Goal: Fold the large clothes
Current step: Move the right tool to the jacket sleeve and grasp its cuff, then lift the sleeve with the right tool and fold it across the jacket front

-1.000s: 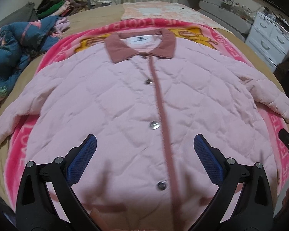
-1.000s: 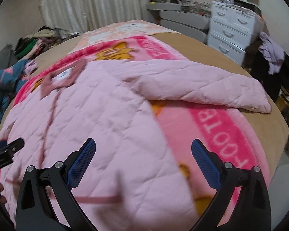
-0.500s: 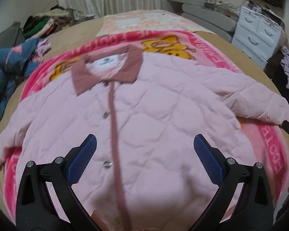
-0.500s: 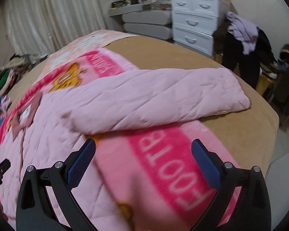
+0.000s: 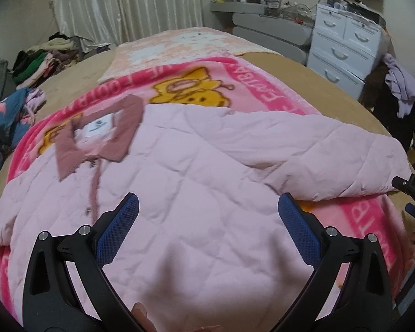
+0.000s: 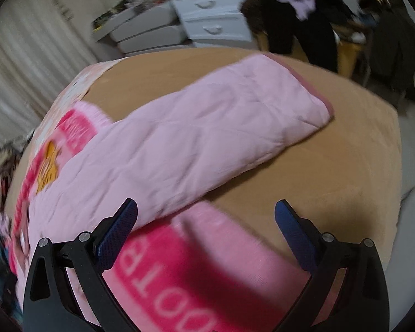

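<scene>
Both tools are out front and nothing is gripped. At the bottom of the left wrist view the left gripper (image 5: 207, 221) has its blue pads spread wide above the lower body of the pink quilted jacket (image 5: 196, 182), pinching no cloth. At the bottom of the right wrist view the right gripper (image 6: 206, 222) is just as wide, hovering where jacket, pink blanket (image 6: 163, 271) and tan bedspread (image 6: 304, 182) meet.

My read: the fold hasn't begun, and this is the reach for the first one. One jacket lies flat, front up and buttoned, on one printed blanket across the middle of the bed. The right sleeve (image 6: 221, 127) runs out to mid-right of that view, its cuff resting on the tan cover.

The next move, as I judge it, calls for the right gripper to close on that sleeve near the cuff and carry it in over the chest.

Count: one jacket, two open grippers, one dusty-rose collar (image 5: 96, 135) at centre-left. Farther back, one white dresser (image 5: 345, 44) in the upper right and a heap of clothes (image 5: 38, 63) in the upper left, too jumbled to count.
</scene>
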Motion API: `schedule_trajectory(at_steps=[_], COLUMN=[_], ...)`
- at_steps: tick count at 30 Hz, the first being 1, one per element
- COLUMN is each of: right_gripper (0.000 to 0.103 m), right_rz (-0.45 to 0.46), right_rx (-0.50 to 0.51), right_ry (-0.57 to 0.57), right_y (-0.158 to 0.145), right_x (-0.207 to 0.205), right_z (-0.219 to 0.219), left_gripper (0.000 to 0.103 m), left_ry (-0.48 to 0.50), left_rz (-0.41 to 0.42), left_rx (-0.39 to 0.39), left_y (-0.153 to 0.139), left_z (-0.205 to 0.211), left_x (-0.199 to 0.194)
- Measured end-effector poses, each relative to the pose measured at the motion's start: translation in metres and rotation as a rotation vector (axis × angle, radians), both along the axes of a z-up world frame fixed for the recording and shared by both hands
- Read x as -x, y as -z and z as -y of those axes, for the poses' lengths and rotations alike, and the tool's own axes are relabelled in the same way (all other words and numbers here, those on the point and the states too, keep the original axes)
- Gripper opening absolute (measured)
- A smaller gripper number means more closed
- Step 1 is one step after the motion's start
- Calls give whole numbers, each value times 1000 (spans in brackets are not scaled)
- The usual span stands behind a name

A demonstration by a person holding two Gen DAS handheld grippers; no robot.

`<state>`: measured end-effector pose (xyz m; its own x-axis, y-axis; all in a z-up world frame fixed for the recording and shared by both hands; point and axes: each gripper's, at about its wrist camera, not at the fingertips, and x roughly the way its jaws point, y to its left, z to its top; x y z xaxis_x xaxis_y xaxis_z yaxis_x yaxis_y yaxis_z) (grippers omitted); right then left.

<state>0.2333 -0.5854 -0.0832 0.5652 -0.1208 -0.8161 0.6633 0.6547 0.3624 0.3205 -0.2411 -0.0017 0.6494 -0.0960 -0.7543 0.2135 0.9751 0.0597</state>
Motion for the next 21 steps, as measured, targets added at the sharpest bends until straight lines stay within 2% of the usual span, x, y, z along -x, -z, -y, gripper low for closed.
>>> schedule_trajectory(at_steps=[6, 11, 13, 18, 21], right_gripper=[99, 99, 90, 56, 39], right_rz=[43, 83, 96, 130, 177], right_rx=[-102, -86, -78, -69, -43], right_ry=[79, 94, 102, 97, 65], right_y=[24, 27, 28, 25, 13], right_x=[-6, -17, -19, -20, -18], right_z=[42, 62, 69, 77, 80], left_gripper=[95, 95, 95, 95, 95], left_ry=[18, 22, 16, -9, -32], left_rz=[-24, -62, -80, -105, -108], left_rx=[-26, -32, -32, -44, -47], left_y=[15, 26, 31, 41, 40], left_z=[23, 31, 30, 22, 13], left_x=[-6, -11, -13, -17, -18])
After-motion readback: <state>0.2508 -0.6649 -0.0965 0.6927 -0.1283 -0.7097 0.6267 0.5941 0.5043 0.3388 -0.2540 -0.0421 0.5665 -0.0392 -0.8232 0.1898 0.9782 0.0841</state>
